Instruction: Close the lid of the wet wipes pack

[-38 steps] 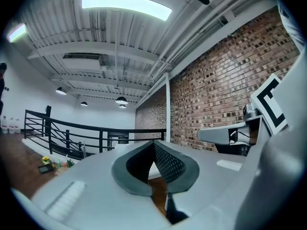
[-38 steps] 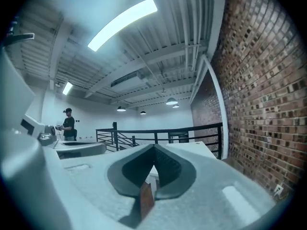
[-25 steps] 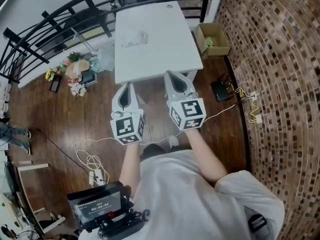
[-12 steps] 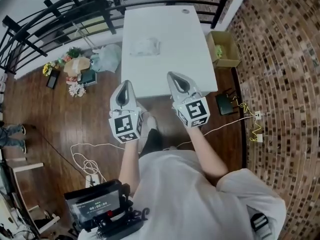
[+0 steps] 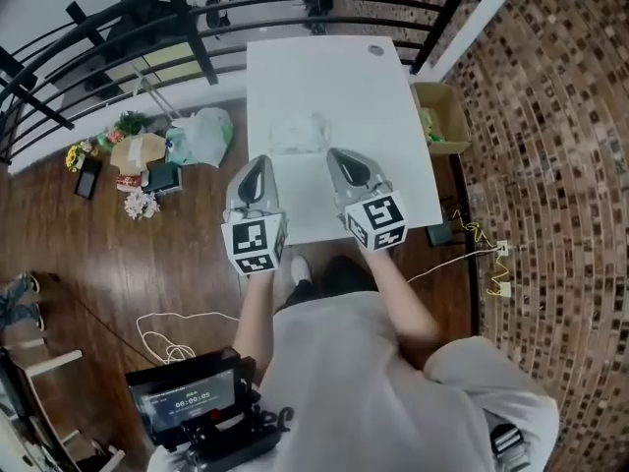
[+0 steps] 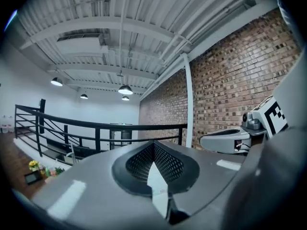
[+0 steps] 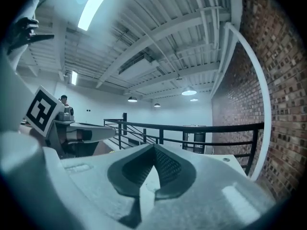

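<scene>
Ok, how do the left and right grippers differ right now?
The left gripper hangs over the table's left edge; the right gripper sits fully above the tabletop. The left points straight ahead; the right angles inward toward the wet wipes pack. Both are shut, empty, short of the pack.

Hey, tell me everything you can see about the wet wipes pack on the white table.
The wet wipes pack is a pale, crinkly, plastic-looking pouch lying flat near the middle of the white table, barely standing out against it. Nothing touches it: the left gripper and right gripper hover short of it. Its lid is too small to make out.
</scene>
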